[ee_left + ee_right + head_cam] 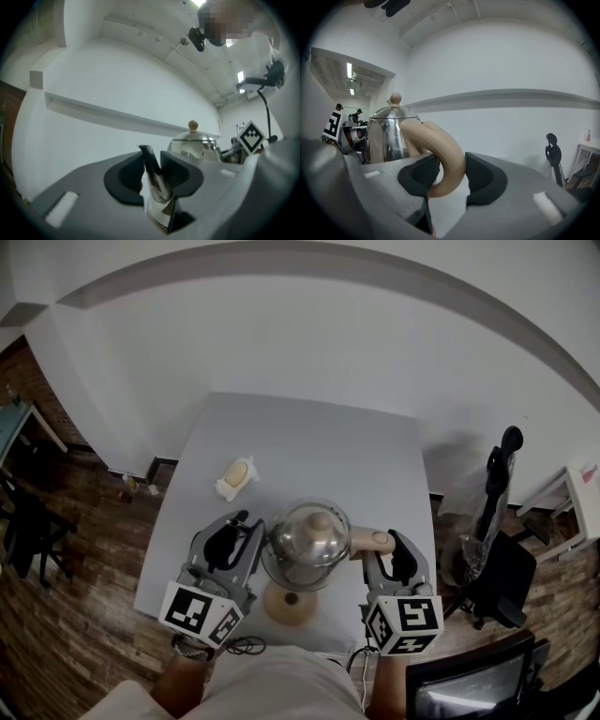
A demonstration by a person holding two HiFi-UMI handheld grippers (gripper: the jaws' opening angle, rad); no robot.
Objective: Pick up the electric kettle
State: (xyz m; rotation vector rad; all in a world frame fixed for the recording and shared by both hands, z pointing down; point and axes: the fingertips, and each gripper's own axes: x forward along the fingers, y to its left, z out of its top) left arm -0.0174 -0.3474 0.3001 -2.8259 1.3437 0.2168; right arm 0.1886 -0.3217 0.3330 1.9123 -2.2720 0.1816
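Observation:
A shiny steel electric kettle (305,542) with a beige knob stands on its round beige base (287,606) near the front edge of the grey table (281,442). My left gripper (234,538) is at the kettle's left side. In the left gripper view it (153,173) is shut on the kettle's spout (154,180). My right gripper (386,554) straddles the beige handle (372,540). In the right gripper view the handle (447,159) hangs between the pads (480,178). A sliver of light shows beside the left pad, so the right gripper (449,176) is open around the handle.
A small yellowish object (236,476) lies on the table behind and left of the kettle. A black cable (246,645) trails at the table's front edge. A black chair (497,577) and stand are to the right, and dark furniture (28,521) is on the wooden floor at left.

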